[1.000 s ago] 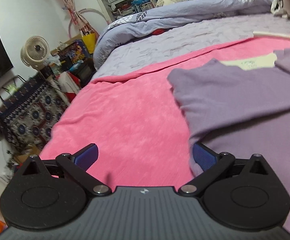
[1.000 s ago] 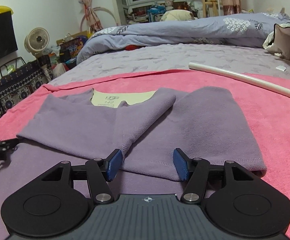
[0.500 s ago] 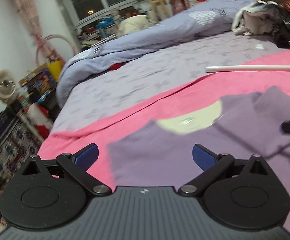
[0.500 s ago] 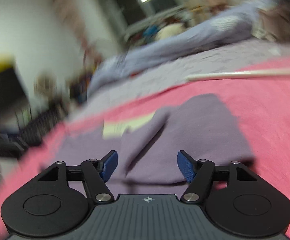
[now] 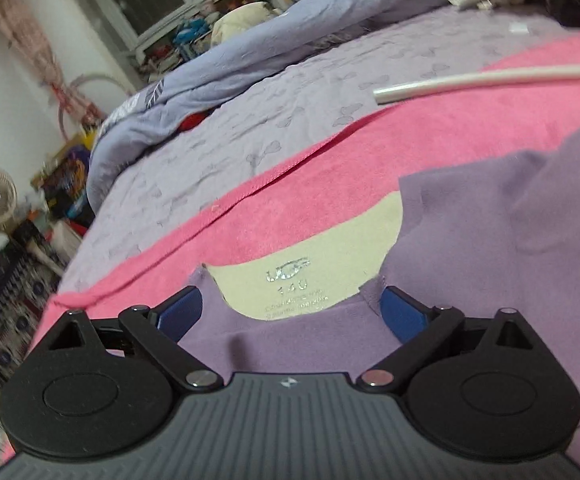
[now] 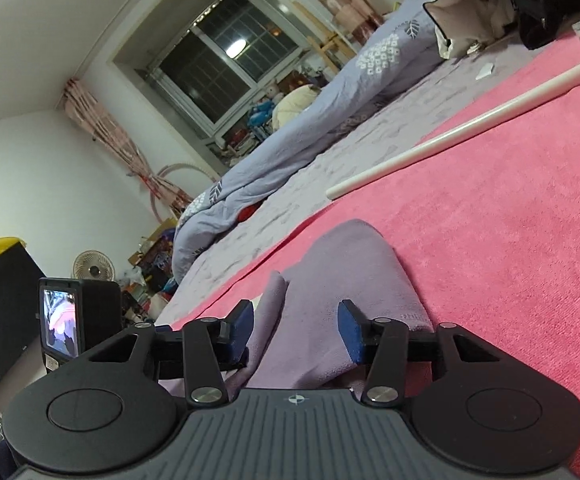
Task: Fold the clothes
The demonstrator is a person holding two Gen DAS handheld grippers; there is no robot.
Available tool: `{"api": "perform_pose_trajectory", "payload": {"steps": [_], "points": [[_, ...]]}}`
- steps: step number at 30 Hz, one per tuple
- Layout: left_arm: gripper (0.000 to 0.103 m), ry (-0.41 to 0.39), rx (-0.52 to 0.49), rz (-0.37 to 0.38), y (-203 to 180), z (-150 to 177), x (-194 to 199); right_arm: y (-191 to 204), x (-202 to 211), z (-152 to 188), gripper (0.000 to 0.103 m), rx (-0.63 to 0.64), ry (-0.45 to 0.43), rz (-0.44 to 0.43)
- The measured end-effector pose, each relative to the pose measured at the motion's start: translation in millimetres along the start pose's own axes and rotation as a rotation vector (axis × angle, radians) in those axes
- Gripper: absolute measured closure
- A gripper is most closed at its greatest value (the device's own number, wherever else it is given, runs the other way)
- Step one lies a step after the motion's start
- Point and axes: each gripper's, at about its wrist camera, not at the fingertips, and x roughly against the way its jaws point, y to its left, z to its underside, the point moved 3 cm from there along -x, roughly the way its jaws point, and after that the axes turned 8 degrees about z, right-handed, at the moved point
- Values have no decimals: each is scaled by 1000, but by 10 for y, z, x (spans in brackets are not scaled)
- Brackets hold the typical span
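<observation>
Left tool (image 5: 290, 312), jaws wide, straddles the collar of the purple shirt (image 5: 490, 240) lying on the pink blanket (image 5: 450, 128); right tool (image 6: 296, 330), also wide, faces its folded sleeve.

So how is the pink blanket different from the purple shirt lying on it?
The pink blanket is bright pink and spread wide over the bed; the purple shirt is muted purple, smaller, and lies on top of it. The blanket lies in one flat layer, while the shirt has parts folded over itself. The shirt shows a cream inner neck panel with printed lettering; the blanket is plain. Both look like soft cloth.
</observation>
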Motion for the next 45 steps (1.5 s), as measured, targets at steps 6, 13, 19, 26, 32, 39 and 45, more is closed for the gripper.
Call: {"api": "perform_pose_trajectory", "payload": {"steps": [6,13,19,26,32,39,45], "points": [[3,-17,72,-12,95,43,-6,-7,-11,13,52,4,7,2],[5,-107,97,141,39,115,80,2,-32,23,50,3,16,7],[2,-79,202,186,150,126,-17,14,-42,25,48,6,20,7],[12,-100,200,194,113,122,-19,9,-53,17,46,5,27,7],[95,-141,154,192,46,112,157,0,-63,18,46,-4,32,5],[90,-153,226,267,306,116,391,-8,-73,15,46,-12,35,3],[18,-57,262,383,166,92,55,-8,-72,16,45,-12,37,3]]}}
